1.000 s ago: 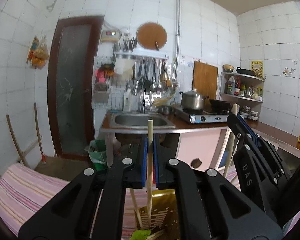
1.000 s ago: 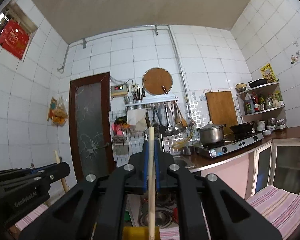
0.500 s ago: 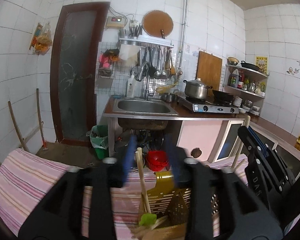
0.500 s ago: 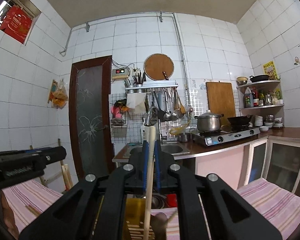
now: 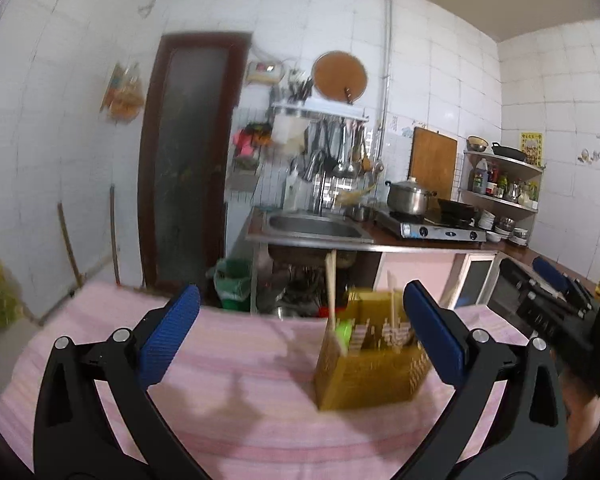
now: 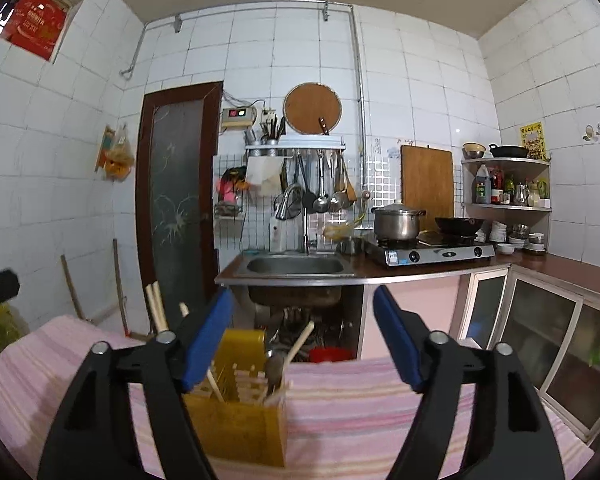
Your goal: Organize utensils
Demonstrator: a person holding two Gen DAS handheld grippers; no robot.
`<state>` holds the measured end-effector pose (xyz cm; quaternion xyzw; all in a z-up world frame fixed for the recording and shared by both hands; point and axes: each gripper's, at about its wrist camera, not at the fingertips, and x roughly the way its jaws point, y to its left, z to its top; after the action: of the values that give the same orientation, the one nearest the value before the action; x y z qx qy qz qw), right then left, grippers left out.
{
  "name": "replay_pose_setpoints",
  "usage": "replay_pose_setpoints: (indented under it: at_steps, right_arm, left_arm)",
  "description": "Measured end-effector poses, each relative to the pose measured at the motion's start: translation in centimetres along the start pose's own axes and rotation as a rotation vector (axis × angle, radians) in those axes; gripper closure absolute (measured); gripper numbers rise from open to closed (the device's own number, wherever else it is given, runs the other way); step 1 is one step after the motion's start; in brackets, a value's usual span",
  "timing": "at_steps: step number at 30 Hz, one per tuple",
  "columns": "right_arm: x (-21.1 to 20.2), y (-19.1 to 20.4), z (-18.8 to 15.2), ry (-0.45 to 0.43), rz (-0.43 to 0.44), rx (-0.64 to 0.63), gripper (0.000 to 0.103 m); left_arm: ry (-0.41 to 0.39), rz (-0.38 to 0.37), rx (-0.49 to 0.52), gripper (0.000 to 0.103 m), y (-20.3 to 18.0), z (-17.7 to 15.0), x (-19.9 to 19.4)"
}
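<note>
A yellow utensil holder [image 5: 370, 372] stands on the pink striped tablecloth [image 5: 236, 392]. It holds wooden sticks, chopsticks [image 5: 331, 292] and a green-tipped utensil [image 5: 343, 330]. My left gripper [image 5: 300, 336] is open and empty, with the holder just inside its right finger. In the right wrist view the holder [image 6: 240, 420] sits behind my left finger, with wooden handles [image 6: 157, 307] and a spoon [image 6: 275, 368] standing in it. My right gripper [image 6: 302, 338] is open and empty above the holder's right side. The right gripper also shows at the right edge of the left wrist view [image 5: 556, 300].
Beyond the table's far edge are a steel sink [image 6: 296, 267], a gas stove with a pot [image 6: 398, 222] and wok, cabinets with glass doors [image 6: 548, 328], a brown door [image 6: 176, 200], and a green bin [image 5: 232, 280] on the floor.
Both grippers let go of their wooden sticks, which now stand in the holder. Both have opened wide and drawn back from the holder.
</note>
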<state>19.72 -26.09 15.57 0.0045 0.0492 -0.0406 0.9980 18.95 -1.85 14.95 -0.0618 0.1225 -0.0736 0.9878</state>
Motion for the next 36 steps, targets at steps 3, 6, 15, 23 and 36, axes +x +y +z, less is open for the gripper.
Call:
replay_pose_setpoints:
  at_steps: [3,6,15,23,36]
  right_arm:
    - [-2.4,0.5,-0.6,0.017,0.004,-0.017,0.019]
    - [-4.8,1.2,-1.8,0.036,-0.001,-0.025,0.014]
    - [-11.1,3.3,-8.3,0.169,0.059,-0.030,0.007]
    - [-13.4,3.7,-11.7,0.220,0.040,0.042,0.005]
    - [-13.5,4.7,-15.1,0.233,-0.023,-0.005,0.005]
  left_arm:
    - [0.024,0.011,0.006,0.005,1.2,-1.9,-2.0]
    - [0.042,0.007,0.040,0.005,1.7,-3.8,-4.3]
    - [0.048,0.067,0.119,0.005,1.4,-10.5,-9.6]
    - [0.040,0.073,0.128,0.005,1.8,-13.7,-10.0]
    - [-0.027,0.098,0.186,0.005,0.8,-16.0,-10.8]
